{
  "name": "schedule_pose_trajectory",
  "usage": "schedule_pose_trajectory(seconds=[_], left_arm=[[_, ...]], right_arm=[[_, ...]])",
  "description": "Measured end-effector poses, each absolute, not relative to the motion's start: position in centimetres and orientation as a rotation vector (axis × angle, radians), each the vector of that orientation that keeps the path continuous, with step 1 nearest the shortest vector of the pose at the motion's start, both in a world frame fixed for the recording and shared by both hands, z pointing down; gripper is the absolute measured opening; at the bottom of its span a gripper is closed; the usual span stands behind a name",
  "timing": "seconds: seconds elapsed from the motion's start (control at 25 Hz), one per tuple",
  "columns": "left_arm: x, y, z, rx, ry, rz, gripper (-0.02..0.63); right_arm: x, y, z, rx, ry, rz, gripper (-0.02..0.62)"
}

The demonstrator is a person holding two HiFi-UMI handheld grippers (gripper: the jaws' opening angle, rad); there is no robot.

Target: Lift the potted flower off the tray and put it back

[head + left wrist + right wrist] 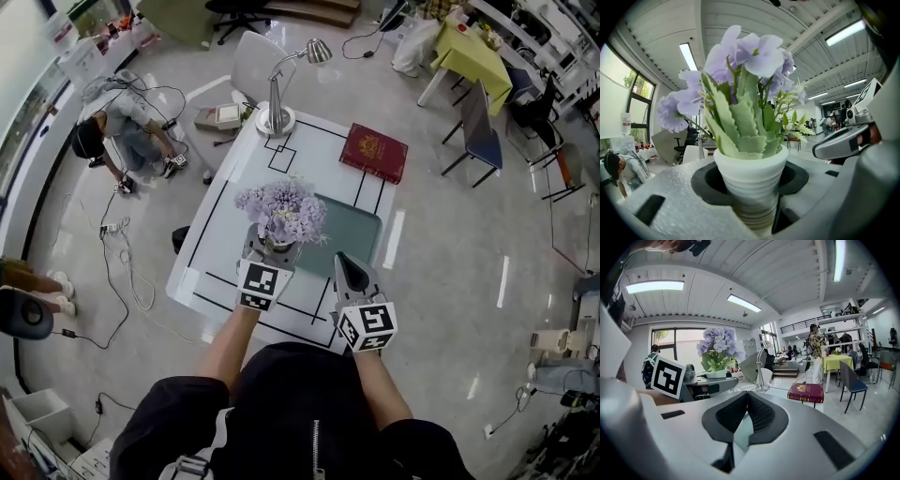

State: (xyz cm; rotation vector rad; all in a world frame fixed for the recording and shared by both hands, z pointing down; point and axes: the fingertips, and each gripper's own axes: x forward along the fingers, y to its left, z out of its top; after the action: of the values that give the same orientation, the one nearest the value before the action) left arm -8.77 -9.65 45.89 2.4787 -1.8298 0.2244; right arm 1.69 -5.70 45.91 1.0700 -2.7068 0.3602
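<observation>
Between the jaws of the left gripper (271,249) stands the potted flower (751,174). Both pads are clamped on the ribbed white pot, which is upright, with saw-edged green leaves and pale purple blooms above the rim. From the head view the plant sits over the near left edge of the green tray (354,234). Its base is hidden, so I cannot tell whether it is clear of the tray. The right gripper (743,401) is over the tray's near edge, just beside the left one. Its jaws are closed on each other with nothing between them. The tray lies on a white bench (214,274) marked with black lines. Beyond the tray's far edge lies a red book (373,152), and farther off to the far left stands a silver desk lamp (277,105).
</observation>
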Motion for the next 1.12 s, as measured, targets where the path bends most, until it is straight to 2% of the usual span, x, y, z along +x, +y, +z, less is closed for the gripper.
schedule_pose_trajectory(seconds=[1.12], left_arm=[[-8.5, -9.8, 46.6, 2.464, -1.817, 0.206, 0.232]], right_arm=[[2.4, -5.5, 46.1, 1.092, -2.693, 0.373, 0.008]])
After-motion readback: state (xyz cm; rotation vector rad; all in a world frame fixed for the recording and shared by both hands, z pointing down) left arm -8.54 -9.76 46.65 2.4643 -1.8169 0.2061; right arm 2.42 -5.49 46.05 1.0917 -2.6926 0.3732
